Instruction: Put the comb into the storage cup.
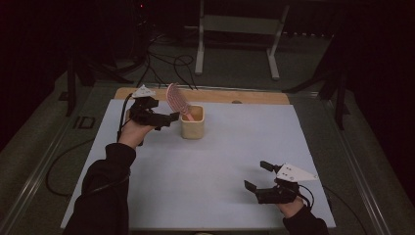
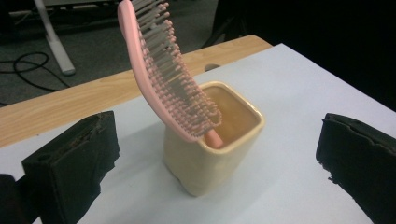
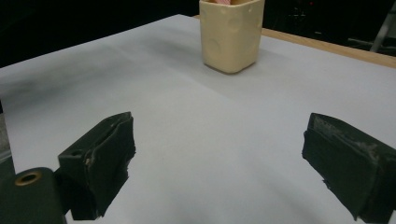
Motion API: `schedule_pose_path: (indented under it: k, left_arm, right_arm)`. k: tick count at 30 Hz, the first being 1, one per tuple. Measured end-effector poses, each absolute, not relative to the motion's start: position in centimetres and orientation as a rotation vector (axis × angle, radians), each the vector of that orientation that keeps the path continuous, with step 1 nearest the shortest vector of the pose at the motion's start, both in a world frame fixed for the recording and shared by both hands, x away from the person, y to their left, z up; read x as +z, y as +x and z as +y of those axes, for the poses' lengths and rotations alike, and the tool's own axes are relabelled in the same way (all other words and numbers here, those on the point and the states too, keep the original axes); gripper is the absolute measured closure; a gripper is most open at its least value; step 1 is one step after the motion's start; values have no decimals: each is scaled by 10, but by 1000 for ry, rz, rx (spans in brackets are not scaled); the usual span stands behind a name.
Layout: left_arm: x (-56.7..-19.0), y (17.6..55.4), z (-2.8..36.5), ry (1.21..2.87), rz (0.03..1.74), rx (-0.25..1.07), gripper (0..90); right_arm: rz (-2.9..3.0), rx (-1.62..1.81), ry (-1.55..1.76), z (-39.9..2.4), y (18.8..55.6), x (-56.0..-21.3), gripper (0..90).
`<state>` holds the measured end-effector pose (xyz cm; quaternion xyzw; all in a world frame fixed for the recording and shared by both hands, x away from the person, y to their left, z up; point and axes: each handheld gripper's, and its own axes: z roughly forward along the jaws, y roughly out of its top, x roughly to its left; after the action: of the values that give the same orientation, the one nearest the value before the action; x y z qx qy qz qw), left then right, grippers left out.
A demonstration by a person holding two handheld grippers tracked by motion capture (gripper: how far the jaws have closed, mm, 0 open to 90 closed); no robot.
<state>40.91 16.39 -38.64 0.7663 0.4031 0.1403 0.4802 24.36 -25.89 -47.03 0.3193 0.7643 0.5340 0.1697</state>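
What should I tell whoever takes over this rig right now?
Left tongs: open, holding nothing, right beside the cream cup, jaws either side of it without touching.
Right tongs: open, empty, near the table's front right, apart from everything.
Pink hairbrush: handle down in the cup, leaning, bristle head sticking out above the rim.
Done: brush sits in the cup.
Left: probably just check that it stays put, then back the left tongs off.

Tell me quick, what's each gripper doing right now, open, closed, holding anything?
Left gripper: open, empty, beside the cup that holds the pink hairbrush.
Right gripper: open, empty.
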Motion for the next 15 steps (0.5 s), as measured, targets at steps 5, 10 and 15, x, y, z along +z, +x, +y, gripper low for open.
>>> schedule_pose_path:
  k: [5,10,15]
  left_arm:
    - [-389,403,167,1877,975,340,1]
    - [-394,392,170,1888,952,339,1]
    - [-400,384,173,1890,947,326,1]
  right_arm:
    - [2175,1517,903,-259,244,-471,89]
    - [2178,1508,897,-258,244,-471,89]
    - [2171,1507,900,-260,245,-471,89]
